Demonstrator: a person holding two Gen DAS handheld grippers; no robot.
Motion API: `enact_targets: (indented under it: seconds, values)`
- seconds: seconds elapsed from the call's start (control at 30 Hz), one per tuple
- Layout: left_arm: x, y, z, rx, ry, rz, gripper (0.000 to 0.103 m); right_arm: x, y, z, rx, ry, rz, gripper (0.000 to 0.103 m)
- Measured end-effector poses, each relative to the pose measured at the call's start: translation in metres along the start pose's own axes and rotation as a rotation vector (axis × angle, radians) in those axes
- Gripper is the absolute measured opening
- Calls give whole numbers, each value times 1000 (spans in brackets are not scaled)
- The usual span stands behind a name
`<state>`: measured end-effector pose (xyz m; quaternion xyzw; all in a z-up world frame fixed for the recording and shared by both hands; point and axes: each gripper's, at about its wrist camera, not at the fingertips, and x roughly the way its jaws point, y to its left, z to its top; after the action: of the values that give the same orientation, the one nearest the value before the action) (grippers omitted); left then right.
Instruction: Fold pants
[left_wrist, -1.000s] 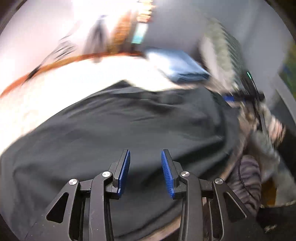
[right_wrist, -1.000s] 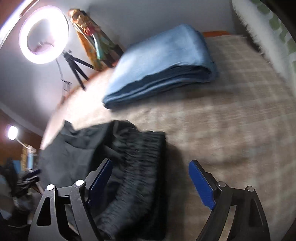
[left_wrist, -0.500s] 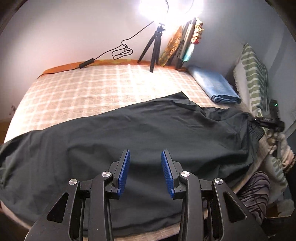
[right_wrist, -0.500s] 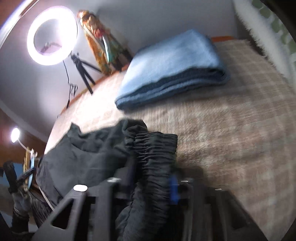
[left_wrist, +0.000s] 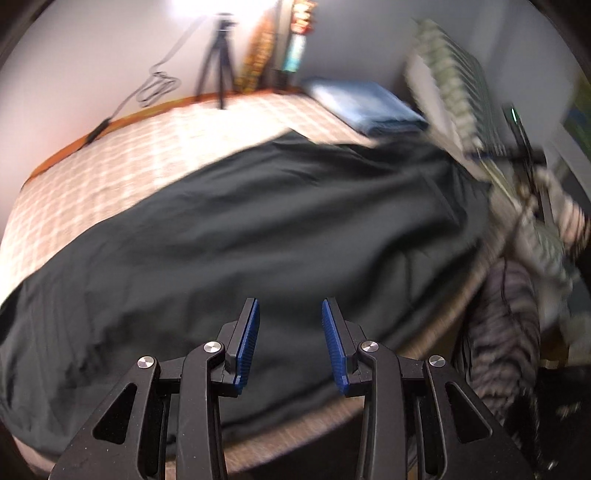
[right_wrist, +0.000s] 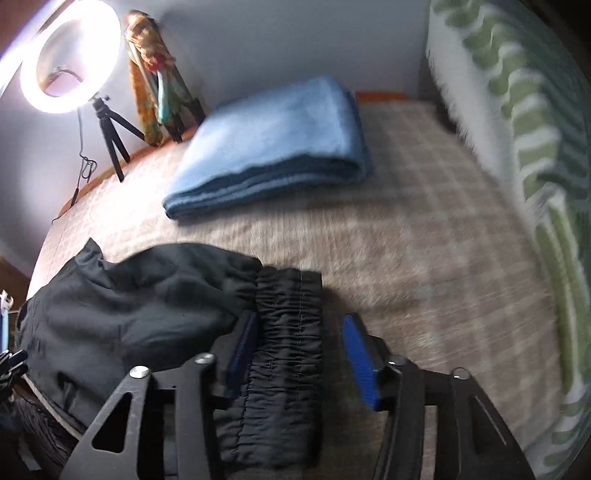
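Note:
Black pants (left_wrist: 258, 229) lie spread across the checked bed (left_wrist: 140, 155), legs toward the left of the left wrist view. My left gripper (left_wrist: 290, 343) is open and empty, hovering over the pants near the bed's front edge. In the right wrist view the gathered elastic waistband (right_wrist: 288, 332) lies between the blue pads of my right gripper (right_wrist: 301, 354), which is open around it; the rest of the pants (right_wrist: 129, 295) bunches to the left.
A folded blue blanket (right_wrist: 277, 147) lies at the back of the bed, also in the left wrist view (left_wrist: 365, 107). A green-striped pillow (right_wrist: 535, 147) lies along the right side. A ring light on a tripod (right_wrist: 70, 55) stands at the back wall.
The right gripper's jaws closed in on the waistband half a second ago and now stand open around it. The left gripper has swung over the pants and stays open.

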<state>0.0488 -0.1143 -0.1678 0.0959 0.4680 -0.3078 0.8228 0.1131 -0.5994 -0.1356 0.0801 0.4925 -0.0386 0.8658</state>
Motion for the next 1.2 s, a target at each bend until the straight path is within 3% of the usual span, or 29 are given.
enact_targets:
  seconds: [0.2, 0.37, 0.53, 0.6, 0.73, 0.9, 1.0, 1.1, 1.13, 1.2]
  values:
    - [17, -31, -15, 144, 75, -40, 33, -41, 83, -18, -265, -16, 142, 59]
    - [28, -39, -23, 167, 112, -76, 33, -39, 155, -56, -459, 57, 238, 54]
    - [37, -44, -25, 190, 128, -59, 33, -25, 203, -88, -614, 125, 284, 53]
    - [41, -44, -25, 197, 134, -38, 28, -20, 218, -97, -663, 144, 292, 53]
    - [43, -43, -26, 208, 136, -52, 9, -8, 241, -112, -743, 181, 301, 51]
    - [37, -37, -27, 204, 105, -53, 4, 5, 263, -129, -858, 207, 269, 44]
    - [33, -32, -25, 181, 91, -64, 3, 11, 275, -135, -907, 202, 241, 33]
    - [29, -32, -25, 173, 80, -82, 3, 16, 283, -138, -931, 205, 215, 16]
    - [28, -35, -25, 178, 78, -70, 5, 15, 283, -138, -933, 205, 217, 9]
    - [27, -38, -26, 184, 87, -60, 18, 8, 283, -137, -933, 194, 224, 4]
